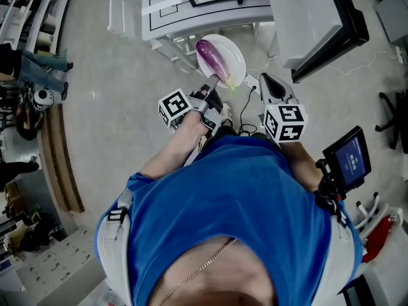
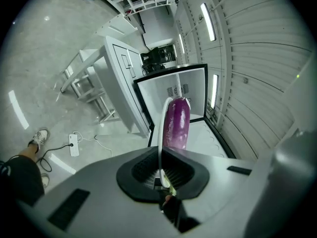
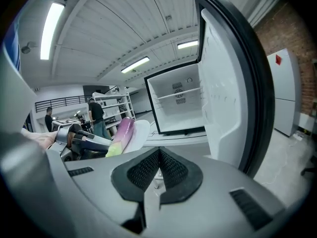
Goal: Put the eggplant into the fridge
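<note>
A purple eggplant (image 1: 212,57) with a green stem lies on a white plate (image 1: 234,56). My left gripper (image 1: 213,87) is shut on the plate's near rim and holds it out toward the fridge (image 1: 210,8). In the left gripper view the plate (image 2: 160,133) shows edge-on between the pads, with the eggplant (image 2: 177,123) on its right face. The fridge (image 2: 173,90) stands open ahead with bare white shelves. My right gripper (image 1: 272,87) is beside the plate, shut with nothing in it (image 3: 158,170). From there I see the eggplant (image 3: 123,132), the plate (image 3: 141,132) and the open fridge door (image 3: 223,98).
A white metal table frame (image 2: 94,90) stands left of the fridge. A power strip (image 2: 74,145) with cables lies on the concrete floor. Shelving (image 1: 32,18) and people stand further off. A small screen (image 1: 349,158) is mounted at my right.
</note>
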Tool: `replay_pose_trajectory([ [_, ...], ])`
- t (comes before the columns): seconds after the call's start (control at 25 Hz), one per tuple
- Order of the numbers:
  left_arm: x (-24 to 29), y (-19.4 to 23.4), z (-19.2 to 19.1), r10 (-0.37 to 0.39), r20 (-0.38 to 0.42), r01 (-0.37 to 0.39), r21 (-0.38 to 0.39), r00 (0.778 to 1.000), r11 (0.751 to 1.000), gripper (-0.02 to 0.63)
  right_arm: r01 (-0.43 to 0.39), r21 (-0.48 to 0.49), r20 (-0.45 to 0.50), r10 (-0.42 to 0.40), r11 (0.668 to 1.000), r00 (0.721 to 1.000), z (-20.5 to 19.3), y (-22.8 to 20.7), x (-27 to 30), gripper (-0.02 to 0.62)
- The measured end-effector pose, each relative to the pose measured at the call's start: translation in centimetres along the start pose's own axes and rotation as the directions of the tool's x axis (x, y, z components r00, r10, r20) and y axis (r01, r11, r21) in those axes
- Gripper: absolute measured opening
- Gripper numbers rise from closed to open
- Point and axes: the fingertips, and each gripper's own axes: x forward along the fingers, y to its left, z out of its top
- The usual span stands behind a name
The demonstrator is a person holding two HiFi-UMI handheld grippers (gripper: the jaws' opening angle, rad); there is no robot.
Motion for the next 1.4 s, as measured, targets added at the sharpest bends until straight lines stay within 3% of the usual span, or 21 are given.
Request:
replay_pose_trajectory([
  [0.4, 6.3, 0.2, 7.4, 0.000, -0.111, 0.002, 0.021, 0.994, 1.000, 0.020, 0.142, 0.013, 0.010, -0.142, 0.990, 0.990, 3.4, -2.5, 6.6, 0.002],
  [0.76, 10.4, 1.3, 12.1, 0.003, -0.216, 0.004, 0.035, 0.976, 0.999, 0.020, 0.308, 0.055, 0.009, -0.309, 0.950, 0.951, 4.2, -5.2, 9.9, 0.002],
  [1.04, 12.8, 0.9, 14.2, 0.002, -0.235, 0.008, 0.044, 0.972, 0.999, 0.020, 0.307, 0.049, 0.019, -0.308, 0.951, 0.951, 5.7, -3.8, 11.8, 0.002],
  [1.24, 17.4, -1.1, 14.3, 0.002, -0.228, 0.010, 0.053, 0.974, 0.999, 0.020, 0.291, 0.031, 0.023, -0.292, 0.956, 0.956, 7.9, -6.5, 12.5, 0.002],
  [1.4, 18.8, -1.4, 15.3, -0.004, -0.213, 0.016, 0.055, 0.977, 0.998, 0.020, 0.281, 0.004, 0.031, -0.281, 0.960, 0.959, 8.8, -6.3, 13.0, 0.002],
])
